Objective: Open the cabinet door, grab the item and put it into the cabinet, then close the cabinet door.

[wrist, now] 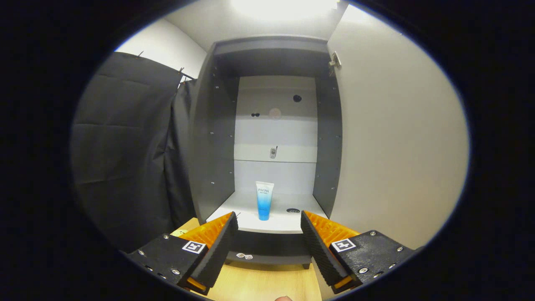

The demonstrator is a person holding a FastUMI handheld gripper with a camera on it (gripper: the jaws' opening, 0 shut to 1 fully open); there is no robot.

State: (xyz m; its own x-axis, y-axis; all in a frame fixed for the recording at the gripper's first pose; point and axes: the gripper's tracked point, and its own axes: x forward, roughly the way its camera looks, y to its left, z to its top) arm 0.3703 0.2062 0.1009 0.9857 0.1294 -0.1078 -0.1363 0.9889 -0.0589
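**Inspector:** Status of the gripper (269, 228)?

**Assistant:** Its jaws stand wide apart with nothing between them. It sits outside the tall grey cabinet with a pale back panel (276, 125), just short of the front lip.

**Inspector:** And the item?

**Assistant:** The white-and-blue plastic squeeze tube (264, 200) stands upright on its cap on the cabinet's white floor shelf (234, 213), beyond the fingers and roughly on the line between them. I judge the placing done.

**Inspector:** The door?

**Assistant:** The flat white cabinet door (397, 146) is swung fully open on the right, with its metal hinge (334, 62) at the top corner. Closing is the step left.

**Inspector:** Risks?

**Assistant:** Three, in my judgement. The tube stands on a narrow base near the shelf's front, so a hard slam could topple it or roll it out. The right finger is close to the door's inner face, so a sideways sweep might catch the edge rather than push squarely. The black cloth curtain (125, 146) hangs just beside the cabinet's left wall, and a wide swing could snag it.
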